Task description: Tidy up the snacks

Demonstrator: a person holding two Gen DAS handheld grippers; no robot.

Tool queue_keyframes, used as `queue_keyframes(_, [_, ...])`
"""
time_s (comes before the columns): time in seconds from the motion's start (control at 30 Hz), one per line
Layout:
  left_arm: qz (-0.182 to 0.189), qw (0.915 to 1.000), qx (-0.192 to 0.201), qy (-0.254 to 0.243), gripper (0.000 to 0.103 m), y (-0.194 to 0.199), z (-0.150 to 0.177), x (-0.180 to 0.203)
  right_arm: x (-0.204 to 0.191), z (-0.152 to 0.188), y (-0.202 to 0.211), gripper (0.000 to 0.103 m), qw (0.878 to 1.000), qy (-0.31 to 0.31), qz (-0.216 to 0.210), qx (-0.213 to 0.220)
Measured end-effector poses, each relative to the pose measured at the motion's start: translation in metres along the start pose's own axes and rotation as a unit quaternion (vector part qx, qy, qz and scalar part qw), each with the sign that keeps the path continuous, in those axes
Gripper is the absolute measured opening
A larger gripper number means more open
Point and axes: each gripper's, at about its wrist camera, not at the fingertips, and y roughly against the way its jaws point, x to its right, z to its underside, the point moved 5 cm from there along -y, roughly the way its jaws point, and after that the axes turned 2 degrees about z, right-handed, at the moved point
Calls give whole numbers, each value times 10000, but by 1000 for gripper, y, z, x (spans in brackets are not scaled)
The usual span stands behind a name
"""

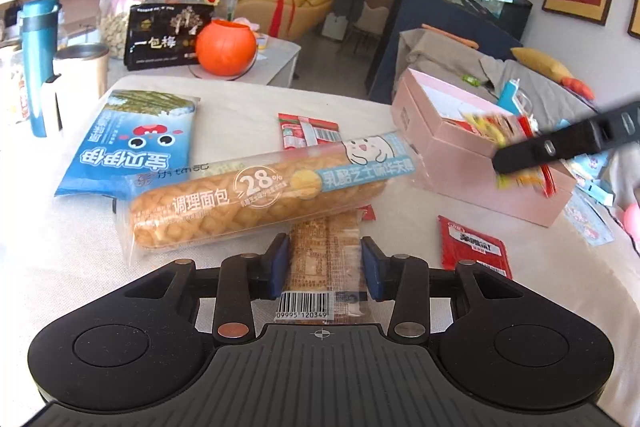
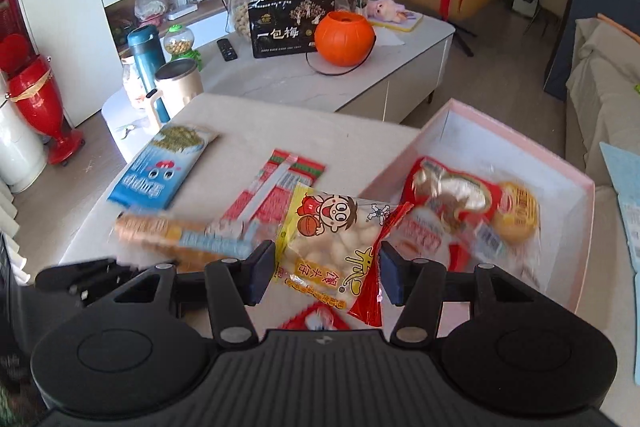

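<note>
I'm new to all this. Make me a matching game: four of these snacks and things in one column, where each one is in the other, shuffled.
1. long braided bread in clear wrapper
2. yellow bag of white puffs
3. red and gold packets
4. orange pumpkin bucket

a. inside the pink box
b. between the right claw's pads
c. on the far low table
d. lying on the near table

Pairs: 1-d, 2-b, 3-a, 4-c
</note>
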Motion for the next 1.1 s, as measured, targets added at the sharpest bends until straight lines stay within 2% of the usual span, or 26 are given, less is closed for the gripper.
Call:
queue_keyframes(0.1, [-225,9997,-23,10,46,4,-4,1,2,37,3,57,9979,-208,-521,-334])
queue_keyframes(0.17, [-320,9995,60,15,45,12,-8,2,1,55,0,63,9922,-356,-1060,-542])
queue_keyframes(0.2, [-353,9993,113,30,44,17,-12,3,2,59,-1,65,9908,-413,-1159,-560])
queue_keyframes(0.27, [-424,9989,197,-16,43,29,-18,6,6,66,-4,74,9924,-377,-1082,-455])
queue_keyframes(0.37, [-509,9983,283,-96,43,44,-25,12,13,70,-12,75,9984,-165,-520,-173])
queue_keyframes(0.43, [-392,9988,254,-166,43,51,-26,20,17,73,-18,75,9989,-215,-387,-127])
queue_keyframes(0.53, [-289,9991,129,-294,43,55,-21,31,9,84,-18,75,9947,-353,-932,-248])
queue_keyframes(0.6, [-234,9992,32,-316,43,53,-16,36,-8,97,-11,75,9908,-81,-1317,-311])
queue_keyframes(0.67, [-107,9993,-77,-346,43,52,-10,41,-18,104,-2,75,9886,168,-1471,-282])
queue_keyframes(0.77, [-25,9984,-234,-515,43,51,3,50,-15,105,9,76,9906,253,-1344,-103])
queue_keyframes(0.9, [54,9973,-398,-618,43,54,14,60,0,88,4,84,9972,390,-581,269])
queue_keyframes(1.0, [236,9953,-513,-793,43,61,18,76,3,77,-22,85,9975,589,-362,136])
queue_keyframes(1.1, [480,9910,-629,-1084,43,67,24,96,8,71,-49,86,9986,419,-312,-115])
